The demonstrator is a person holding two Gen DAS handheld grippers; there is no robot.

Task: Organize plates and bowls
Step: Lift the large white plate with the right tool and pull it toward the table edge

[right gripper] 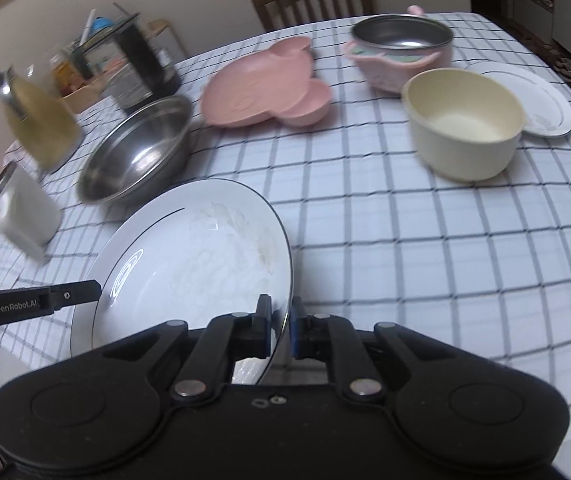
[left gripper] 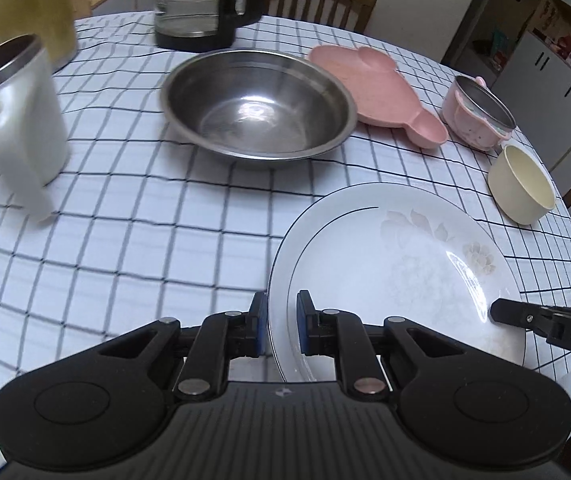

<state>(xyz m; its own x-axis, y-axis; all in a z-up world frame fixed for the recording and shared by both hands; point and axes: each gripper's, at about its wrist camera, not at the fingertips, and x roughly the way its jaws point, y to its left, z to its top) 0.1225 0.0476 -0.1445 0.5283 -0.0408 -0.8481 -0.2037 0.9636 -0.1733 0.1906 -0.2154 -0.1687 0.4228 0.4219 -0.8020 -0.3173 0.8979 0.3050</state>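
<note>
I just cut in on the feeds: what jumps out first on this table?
The big white floral plate dominates the foreground, pinched at opposite rims by the left claw and right claw. Behind it on the checked tablecloth sits a wide steel bowl, with a pink mouse-shaped plate beyond. A cream bowl stands to the right, overlapping a second white plate.

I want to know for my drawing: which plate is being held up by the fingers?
The large white plate with the faint flowers; both grippers pinch its rim. The pink plate and the other white plate lie on the table.
</note>
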